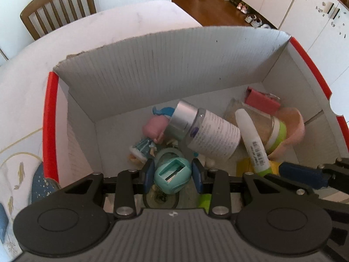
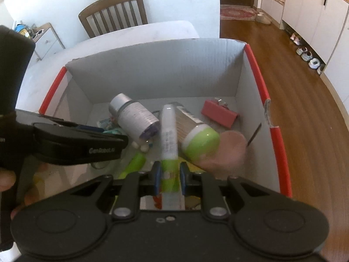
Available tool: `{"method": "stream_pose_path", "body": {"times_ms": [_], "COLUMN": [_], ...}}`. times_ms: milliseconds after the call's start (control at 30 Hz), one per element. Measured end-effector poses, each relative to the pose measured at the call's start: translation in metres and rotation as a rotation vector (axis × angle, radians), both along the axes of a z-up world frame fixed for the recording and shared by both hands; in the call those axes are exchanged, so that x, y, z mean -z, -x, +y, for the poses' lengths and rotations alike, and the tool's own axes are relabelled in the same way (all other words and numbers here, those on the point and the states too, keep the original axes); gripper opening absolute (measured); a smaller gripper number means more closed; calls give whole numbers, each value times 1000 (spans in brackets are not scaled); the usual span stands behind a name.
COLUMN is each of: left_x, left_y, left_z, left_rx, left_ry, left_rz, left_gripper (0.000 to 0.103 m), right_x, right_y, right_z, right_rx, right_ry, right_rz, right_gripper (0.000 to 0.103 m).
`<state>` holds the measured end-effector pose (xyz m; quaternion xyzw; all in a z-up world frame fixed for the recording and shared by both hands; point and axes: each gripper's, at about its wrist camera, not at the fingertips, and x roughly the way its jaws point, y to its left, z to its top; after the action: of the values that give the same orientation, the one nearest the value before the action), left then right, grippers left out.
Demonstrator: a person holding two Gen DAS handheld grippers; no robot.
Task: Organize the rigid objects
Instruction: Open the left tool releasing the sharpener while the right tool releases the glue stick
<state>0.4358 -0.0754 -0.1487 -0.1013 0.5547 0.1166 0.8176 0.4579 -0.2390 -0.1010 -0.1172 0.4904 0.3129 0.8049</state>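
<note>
A white cardboard box with red edges (image 1: 135, 72) (image 2: 157, 74) sits on the table and holds several objects. My left gripper (image 1: 173, 172) is shut on a teal oval sharpener-like object (image 1: 172, 175) just above the box's contents. My right gripper (image 2: 170, 178) is shut on a white and green tube (image 2: 169, 139), also seen in the left wrist view (image 1: 254, 142). In the box lie a silver-capped bottle (image 1: 205, 131) (image 2: 134, 116), a jar with a green lid (image 1: 272, 133) (image 2: 196, 135), a pink cup (image 1: 294, 122) (image 2: 229, 150), a red case (image 1: 262, 102) (image 2: 219, 113) and a pink-haired figurine (image 1: 150, 135).
The box stands on a white table (image 1: 135, 24) with a wooden chair (image 1: 59, 4) (image 2: 113, 13) behind it. A wooden floor (image 2: 305, 120) and white cabinets (image 2: 314, 11) lie to the right. A patterned cloth (image 1: 15, 174) is left of the box.
</note>
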Motion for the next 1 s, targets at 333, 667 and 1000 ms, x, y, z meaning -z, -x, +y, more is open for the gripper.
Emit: {"method": "stream_pose_path", "body": {"times_ms": [333, 667, 1000], "left_x": [0, -18, -53], "left_y": [-9, 3, 37], "left_z": [2, 3, -5], "left_rx": [-24, -45, -18], "left_ry": [32, 32, 27], "left_rz": [37, -16, -147], "left_gripper": [40, 53, 53], "right_x": [-2, -16, -37], "right_y": [-2, 4, 17], "right_z": [-10, -21, -29], "right_rx": [-8, -41, -33], "right_ry": [-20, -70, -107], "right_rz": [27, 27, -30], "right_gripper": [28, 37, 56]}}
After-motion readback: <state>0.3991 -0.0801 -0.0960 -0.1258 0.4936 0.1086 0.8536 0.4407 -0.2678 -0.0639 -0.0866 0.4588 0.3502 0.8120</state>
